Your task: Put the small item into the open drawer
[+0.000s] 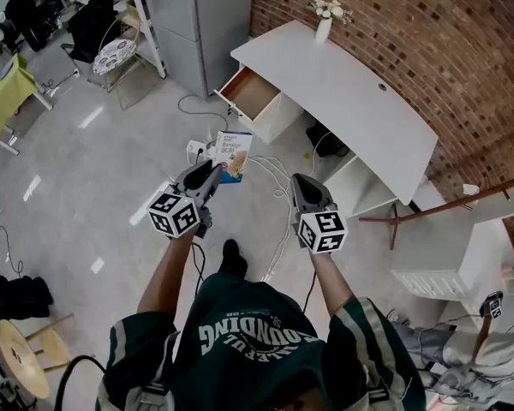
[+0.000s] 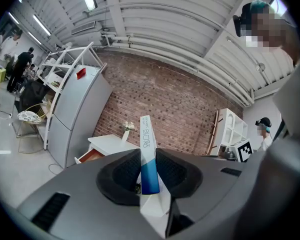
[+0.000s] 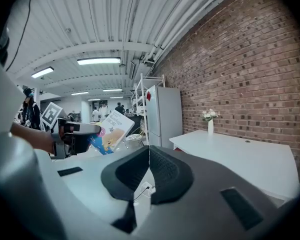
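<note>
My left gripper (image 1: 211, 176) is shut on a small flat white-and-blue box (image 1: 232, 156), held above the floor in front of me. In the left gripper view the box (image 2: 146, 134) stands edge-on between the two pads (image 2: 127, 171). The open drawer (image 1: 252, 92), wooden inside, sticks out of the left end of a white desk (image 1: 343, 92) ahead, apart from the box. The drawer (image 2: 92, 155) shows far off in the left gripper view. My right gripper (image 1: 302, 182) is shut with nothing in it, its pads meeting (image 3: 149, 154). The right gripper view catches the box (image 3: 111, 129) at left.
A white vase with flowers (image 1: 324, 24) stands on the desk's far end against the brick wall. A grey fridge (image 1: 197, 24) stands left of the desk. Cables and a power strip (image 1: 194, 149) lie on the floor below the box. White shelving (image 1: 433, 268) stands at the right.
</note>
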### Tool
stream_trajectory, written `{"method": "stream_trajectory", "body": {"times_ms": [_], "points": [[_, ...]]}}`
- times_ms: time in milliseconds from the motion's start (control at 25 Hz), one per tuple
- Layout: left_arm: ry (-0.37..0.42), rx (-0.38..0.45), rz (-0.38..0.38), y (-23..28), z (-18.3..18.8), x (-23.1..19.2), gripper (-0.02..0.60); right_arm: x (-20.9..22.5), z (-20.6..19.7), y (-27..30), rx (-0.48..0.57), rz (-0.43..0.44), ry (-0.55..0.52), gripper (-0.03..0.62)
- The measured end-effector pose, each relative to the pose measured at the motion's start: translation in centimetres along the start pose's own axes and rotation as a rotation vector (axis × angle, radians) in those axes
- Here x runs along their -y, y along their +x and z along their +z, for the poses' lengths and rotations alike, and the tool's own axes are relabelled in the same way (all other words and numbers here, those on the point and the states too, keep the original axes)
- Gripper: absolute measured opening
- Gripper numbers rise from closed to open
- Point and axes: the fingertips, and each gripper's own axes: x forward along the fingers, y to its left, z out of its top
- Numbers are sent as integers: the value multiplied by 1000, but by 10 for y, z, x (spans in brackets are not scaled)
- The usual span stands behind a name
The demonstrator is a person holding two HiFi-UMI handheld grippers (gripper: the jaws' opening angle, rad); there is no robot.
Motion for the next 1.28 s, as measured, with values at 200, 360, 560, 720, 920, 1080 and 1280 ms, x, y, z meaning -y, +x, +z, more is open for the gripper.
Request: {"method": "stream_trajectory", "body": {"times_ms": [200,360,560,720,920,1080,1280], "points": [[-5,1,6,18,17,-36,103,3,11,42,-8,3,1,25],[-4,-9,7,24,25,-59,103,-1,17,68,-19,3,1,25],[-1,-11,-3,34,34,-82,103,-1,26,93,-8,-13,1,25],[5,-16,-16,44,37,-94,103,3,26,105,-5,-29,6,25],[-8,-24,-28,64,42,-109,103,13,30,119,-2,-48,19,25],[-12,-39,-36,88,43,-117,103,30,32,134,-6,-58,28,25],[-15,-49,-28,123,49,-143,103,53,37,175,-13,-48,33,25]]}}
